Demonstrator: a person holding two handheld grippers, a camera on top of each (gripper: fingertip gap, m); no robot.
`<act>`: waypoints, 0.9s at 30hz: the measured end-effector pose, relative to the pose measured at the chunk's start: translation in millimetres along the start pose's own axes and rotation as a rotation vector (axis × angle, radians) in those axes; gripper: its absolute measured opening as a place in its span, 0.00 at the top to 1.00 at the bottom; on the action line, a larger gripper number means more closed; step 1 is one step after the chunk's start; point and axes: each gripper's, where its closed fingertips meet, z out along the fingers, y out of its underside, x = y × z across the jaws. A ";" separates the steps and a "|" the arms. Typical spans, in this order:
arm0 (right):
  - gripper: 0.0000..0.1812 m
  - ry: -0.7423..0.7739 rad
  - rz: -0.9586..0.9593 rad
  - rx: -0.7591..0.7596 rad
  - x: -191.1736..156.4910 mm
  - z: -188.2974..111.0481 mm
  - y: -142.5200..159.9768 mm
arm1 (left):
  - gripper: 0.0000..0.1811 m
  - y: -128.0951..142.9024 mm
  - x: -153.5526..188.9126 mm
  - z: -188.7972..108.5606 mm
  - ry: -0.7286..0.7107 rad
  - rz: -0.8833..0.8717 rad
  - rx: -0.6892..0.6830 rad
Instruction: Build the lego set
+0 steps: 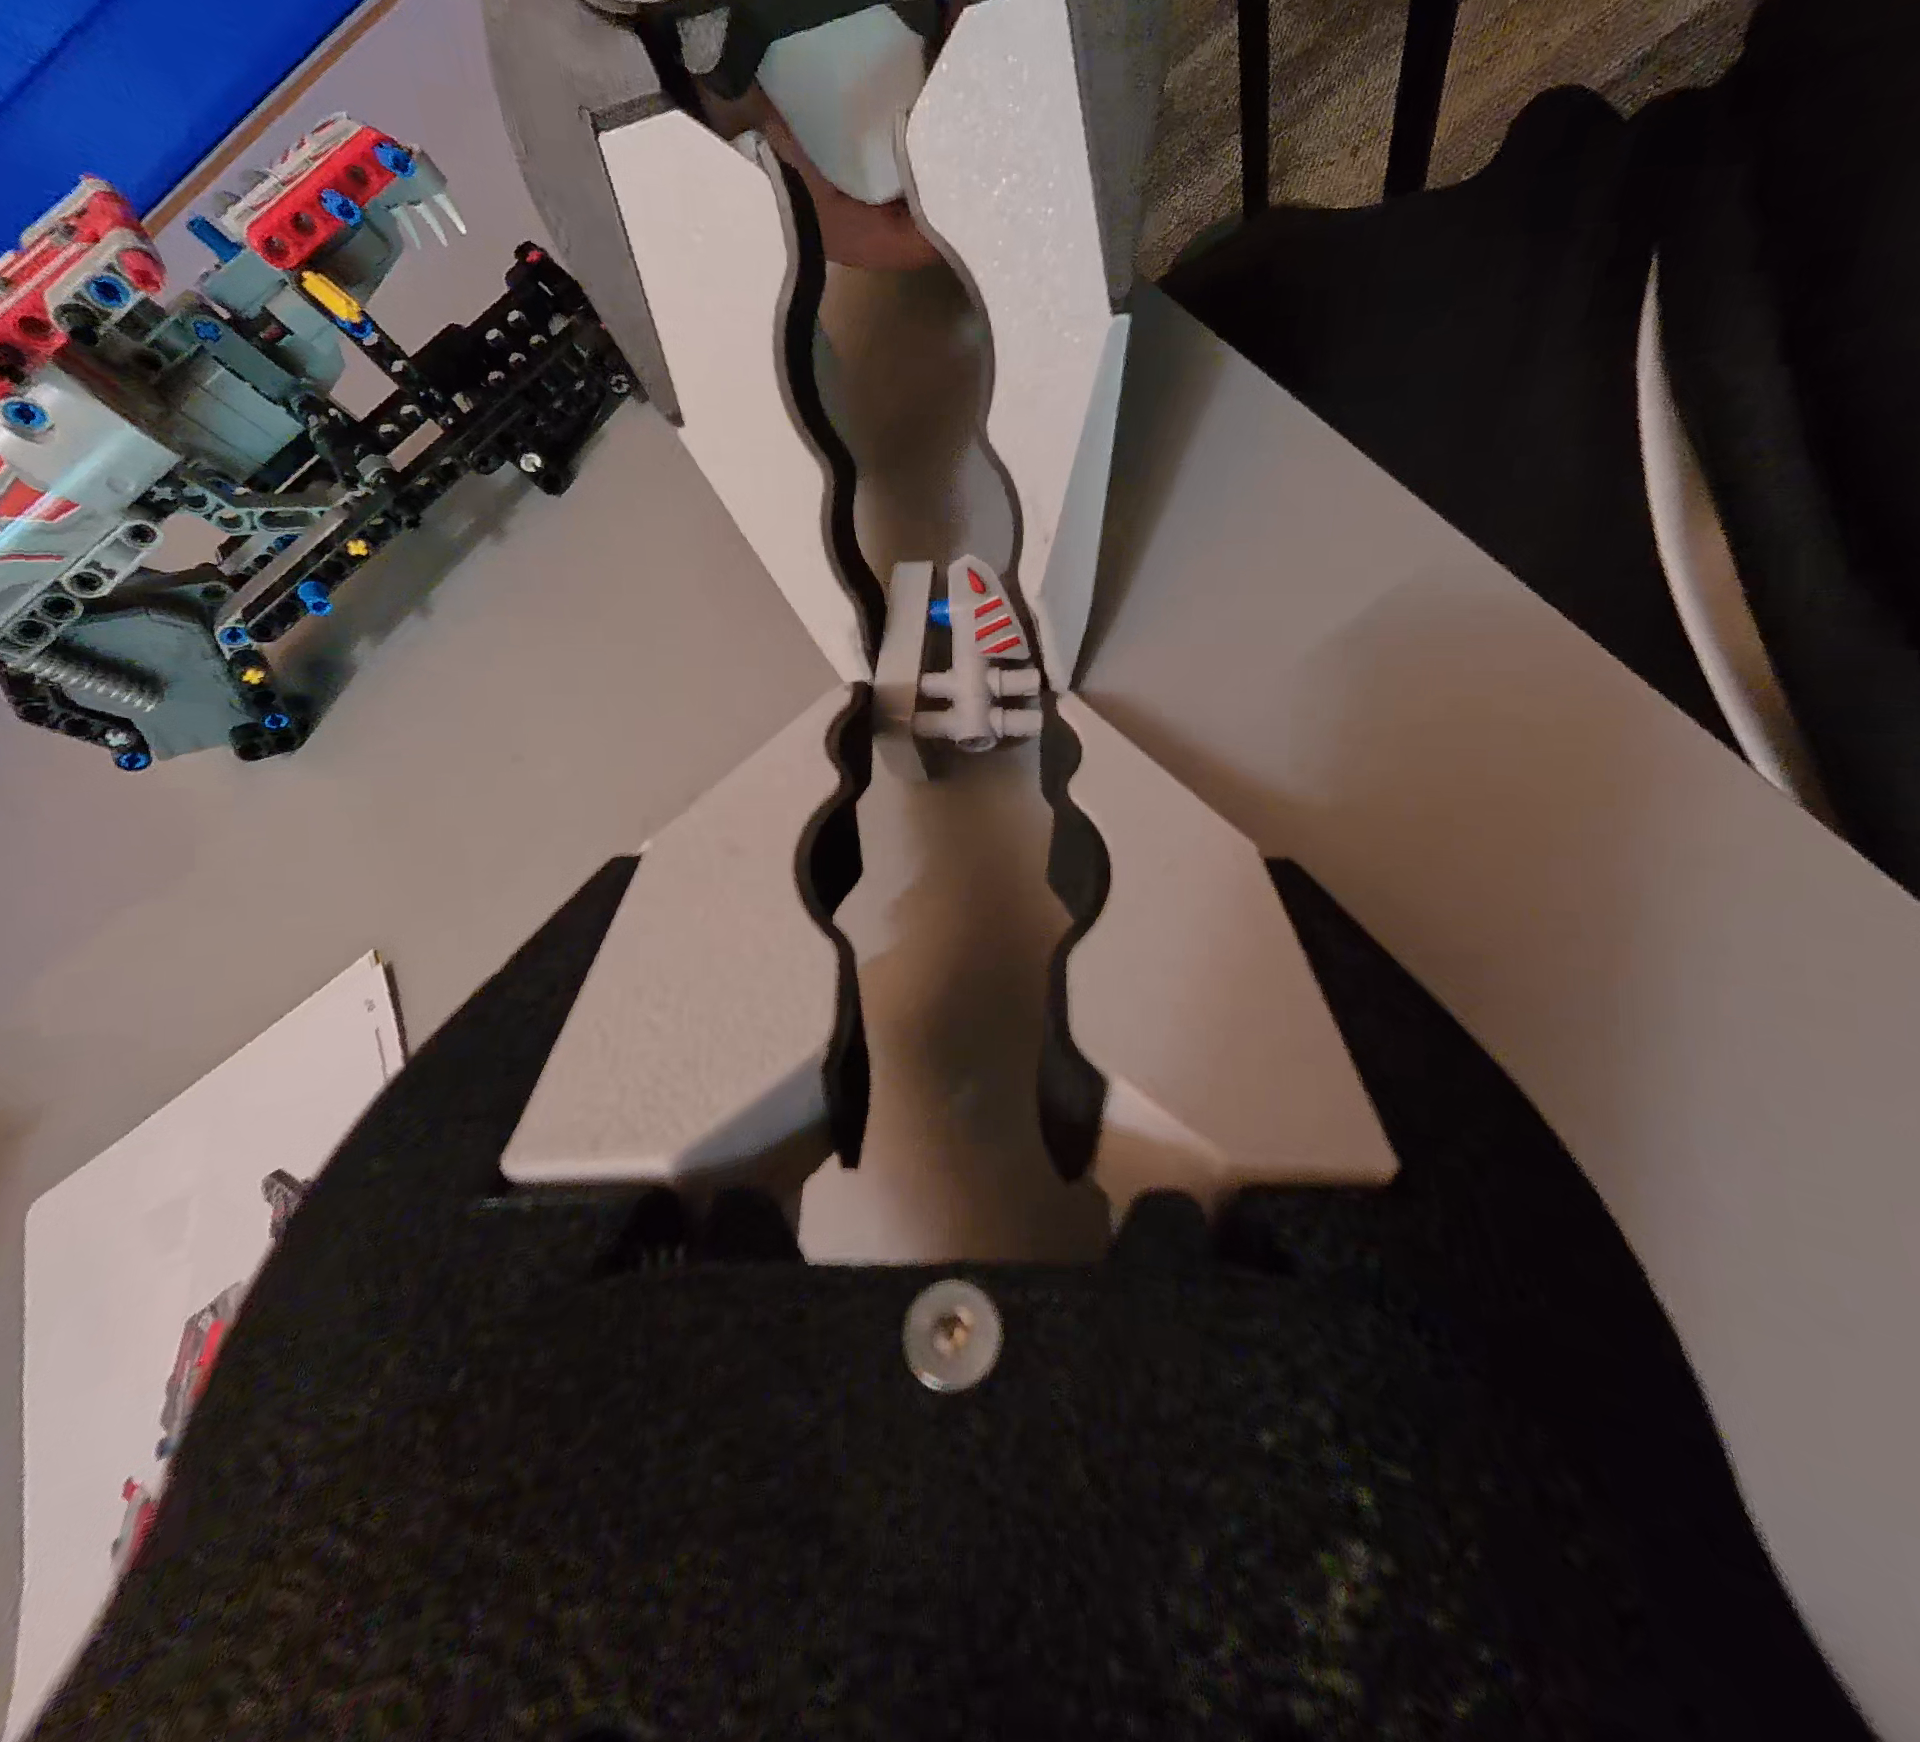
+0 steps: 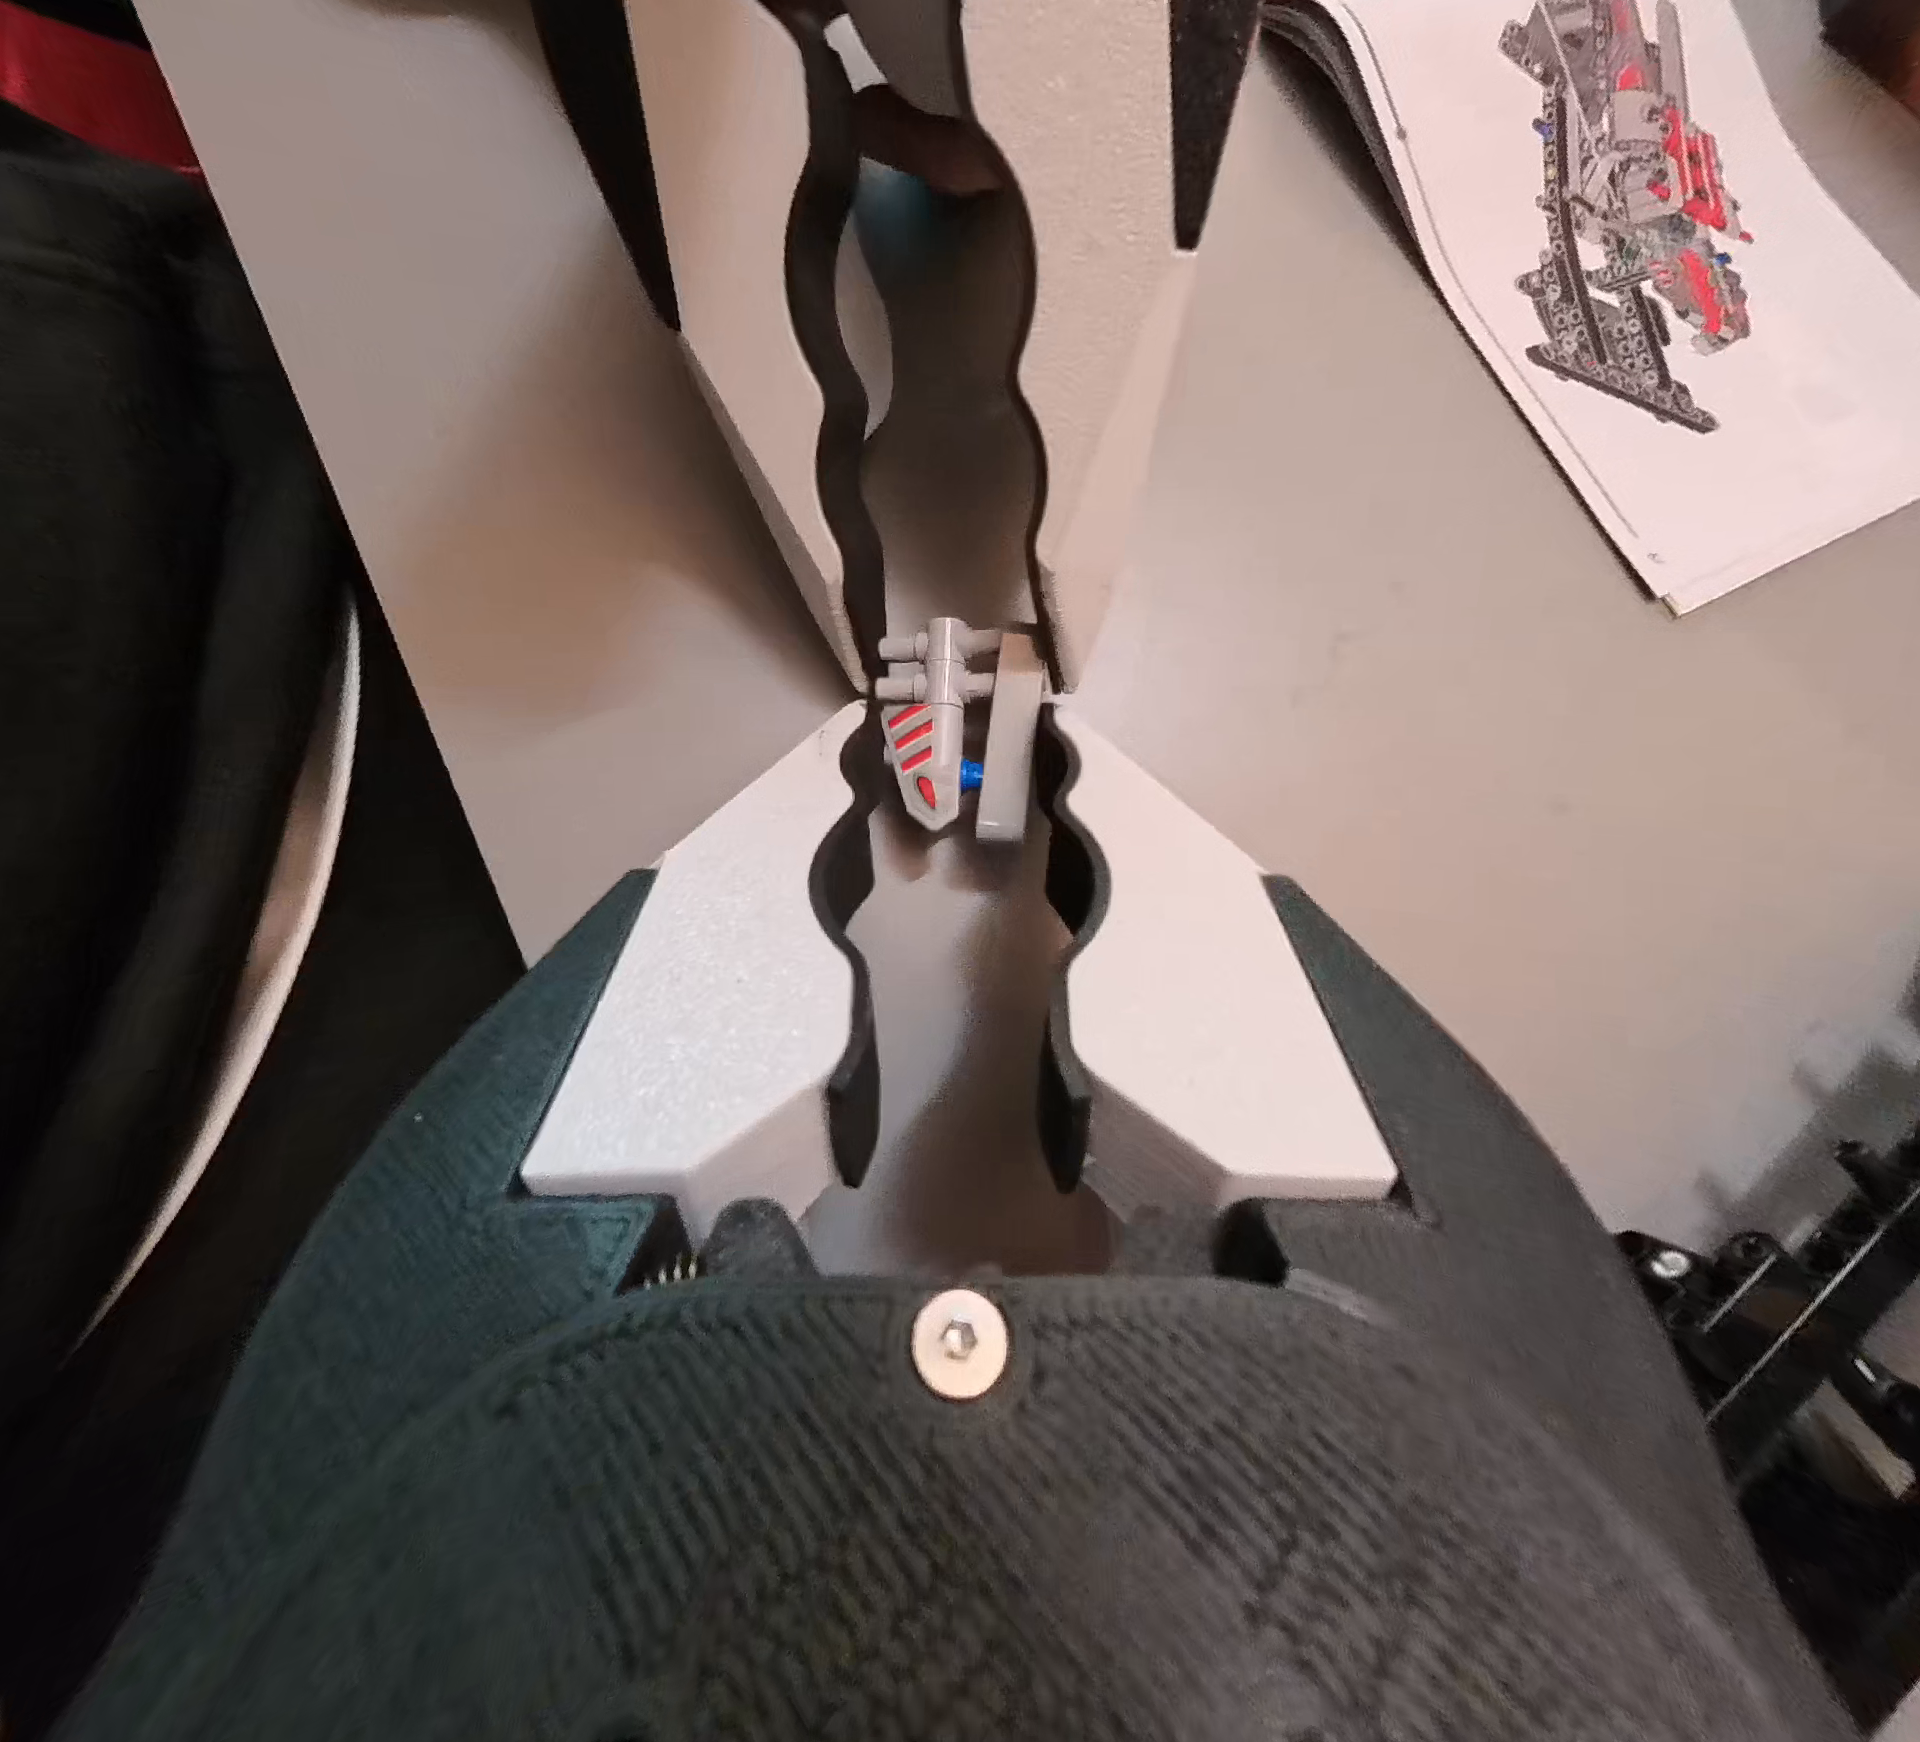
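- Left wrist view is showing the left gripper and the right gripper meeting tip to tip above the grey table.
- Both are pinching the same small lego sub-assembly from opposite ends — each pair of jaws is standing narrowly apart, with fingers closing against the part's two sides.
- The sub-assembly is hanging between the four fingertips, clear of the table: a flat grey plate, a blue pin, a grey panel with red stripes and a grey connector with short pegs.
- In the right wrist view, the striped panel and the lower part of the plate are sitting between the right gripper's fingers, while the connector and the plate's upper end are reaching in between the left gripper's fingers.
- A larger lego model in grey, red and black is standing on the table, well apart to the left in the left wrist view.
- An instruction booklet is lying open on the table — a picture of the model is showing on its page.
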 end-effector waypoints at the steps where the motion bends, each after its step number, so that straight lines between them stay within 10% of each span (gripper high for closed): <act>1: 0.85 -0.002 -0.008 0.003 -0.1 0.0 0.0 | 0.84 -0.1 -0.2 0.0 0.002 -0.002 0.004; 27: 0.85 0.085 -0.147 0.042 6.9 0.8 -4.2 | 0.84 6.9 -5.0 -1.4 0.011 -0.015 -0.014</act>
